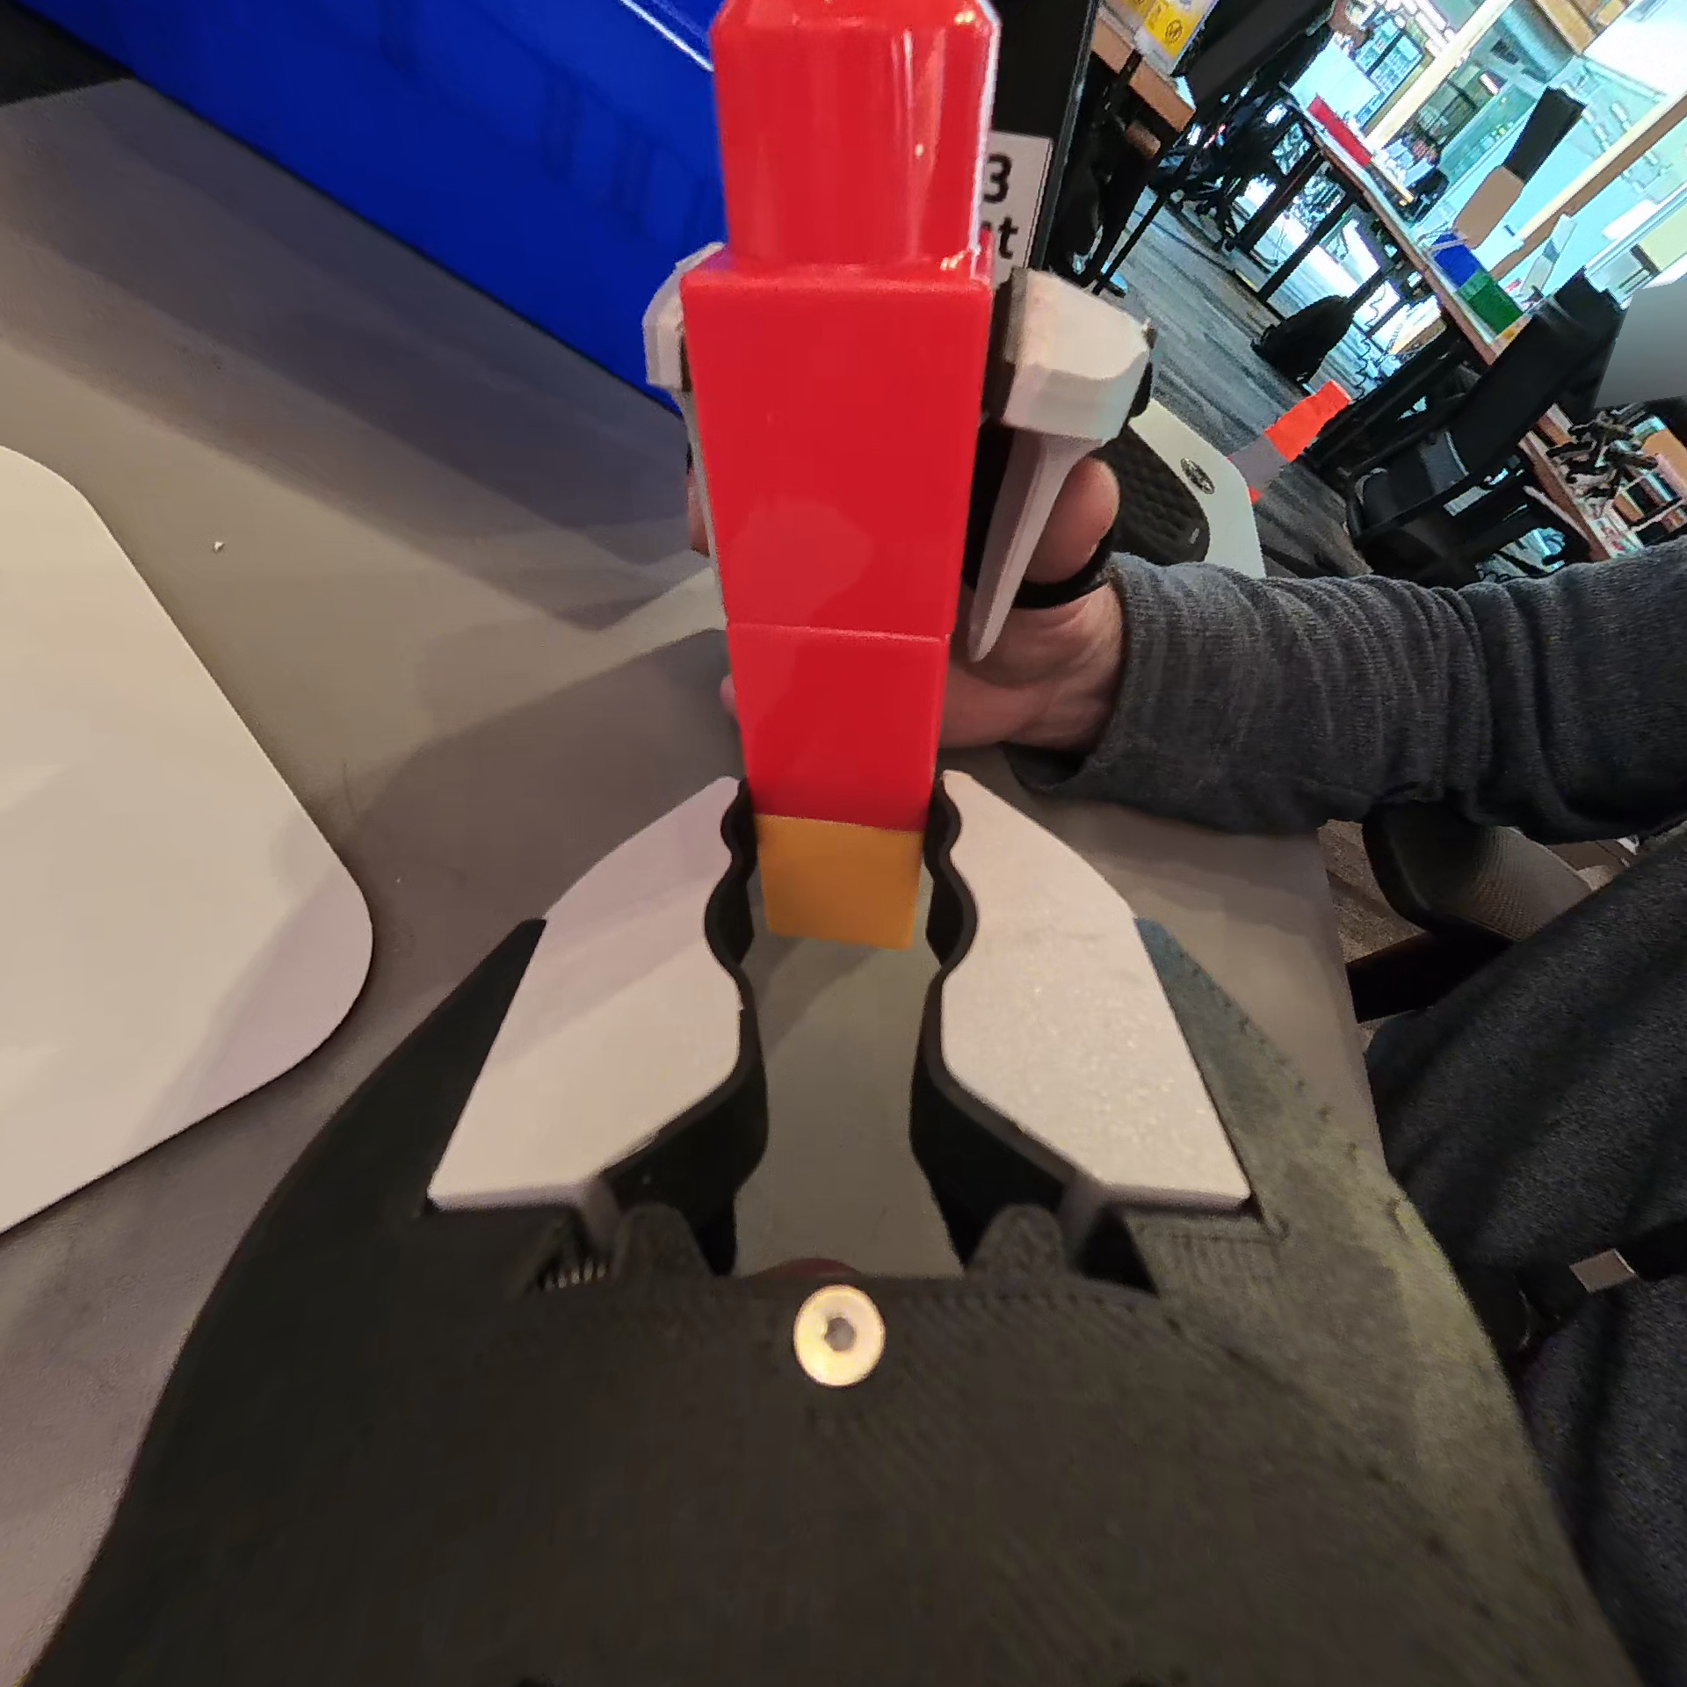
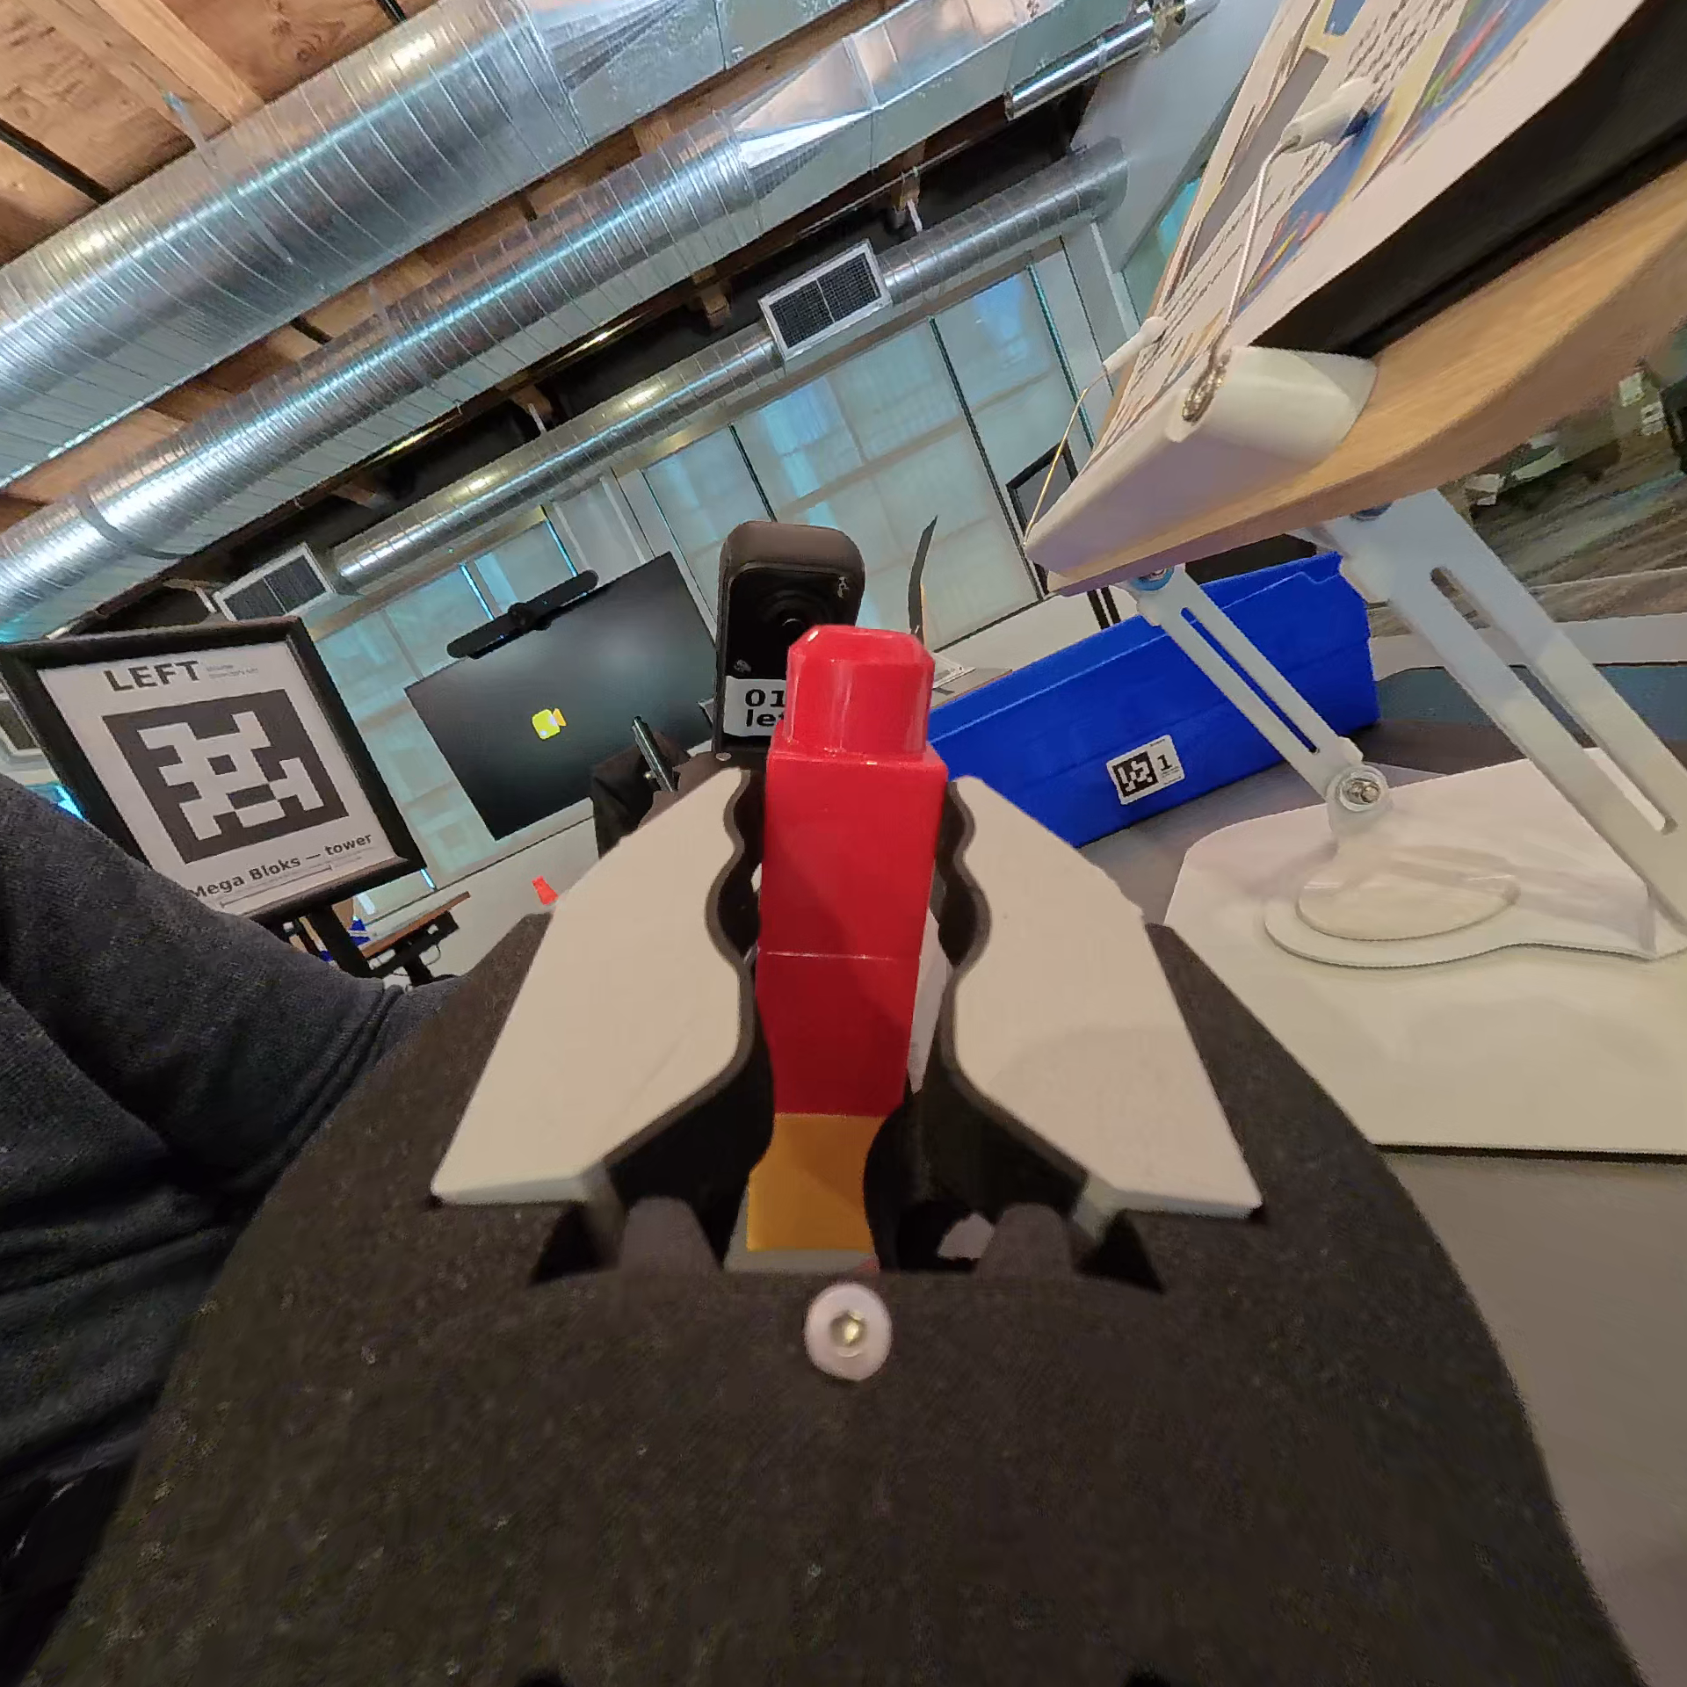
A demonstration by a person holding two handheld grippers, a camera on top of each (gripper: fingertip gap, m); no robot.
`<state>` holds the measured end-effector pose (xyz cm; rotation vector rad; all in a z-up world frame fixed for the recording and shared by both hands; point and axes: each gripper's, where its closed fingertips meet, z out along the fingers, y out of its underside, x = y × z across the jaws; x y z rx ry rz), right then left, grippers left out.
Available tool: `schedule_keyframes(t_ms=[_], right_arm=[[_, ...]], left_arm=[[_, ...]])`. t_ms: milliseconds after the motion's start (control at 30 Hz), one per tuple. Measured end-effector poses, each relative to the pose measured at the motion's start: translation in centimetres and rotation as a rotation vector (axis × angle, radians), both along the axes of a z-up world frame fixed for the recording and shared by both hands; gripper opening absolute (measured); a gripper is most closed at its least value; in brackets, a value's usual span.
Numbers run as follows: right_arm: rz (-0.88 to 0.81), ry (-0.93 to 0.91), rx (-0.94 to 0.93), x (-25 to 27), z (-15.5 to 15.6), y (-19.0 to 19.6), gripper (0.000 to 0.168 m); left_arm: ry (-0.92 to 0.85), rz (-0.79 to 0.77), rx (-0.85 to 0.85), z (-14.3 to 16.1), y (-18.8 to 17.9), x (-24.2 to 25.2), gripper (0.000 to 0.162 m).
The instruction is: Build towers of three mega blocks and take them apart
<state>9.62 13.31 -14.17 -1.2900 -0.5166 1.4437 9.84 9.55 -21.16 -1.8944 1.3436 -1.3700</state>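
A tower of three mega blocks is held in the air between both grippers. It has an orange block (image 1: 838, 881) at one end, a red block (image 1: 835, 721) in the middle, and a red block (image 1: 835, 438) with its stud at the far end. My left gripper (image 1: 840, 872) is shut on the orange block. The right gripper's fingers (image 1: 1068, 351) clamp the far red block from behind. In the right wrist view my right gripper (image 2: 849, 822) is shut on that red block (image 2: 853, 876), with the middle red block (image 2: 835, 1032) and the orange block (image 2: 808, 1187) deeper between the fingers.
A blue bin (image 1: 438, 183) stands at the back of the grey table (image 1: 365, 621); it also shows in the right wrist view (image 2: 1187, 712). A white mat (image 1: 137, 822) lies to the left. A white tilted stand (image 2: 1369, 895) and a framed marker sign (image 2: 219, 776) stand nearby. A person's sleeve (image 1: 1324, 675) lies to the right. The grippers' ends are close to 7 cm from one another.
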Motion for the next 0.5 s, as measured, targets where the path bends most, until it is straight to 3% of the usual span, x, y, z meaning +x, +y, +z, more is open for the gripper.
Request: schedule_keyframes(t_ms=[200,300,500], right_arm=[[0.050,-0.021,-0.027,-0.5,-0.4,-0.1,0.049],[0.068,-0.056,-0.007,-1.1,-0.6,-0.6,0.036],[0.052,-0.047,-0.008,-0.8,-0.5,-0.4,0.036]], left_arm=[[-0.064,0.012,-0.013,1.3,0.3,-0.2,0.035],[-0.028,0.013,0.009,0.8,0.3,-0.3,0.035],[-0.070,-0.006,-0.021,1.0,0.1,-0.1,0.041]])
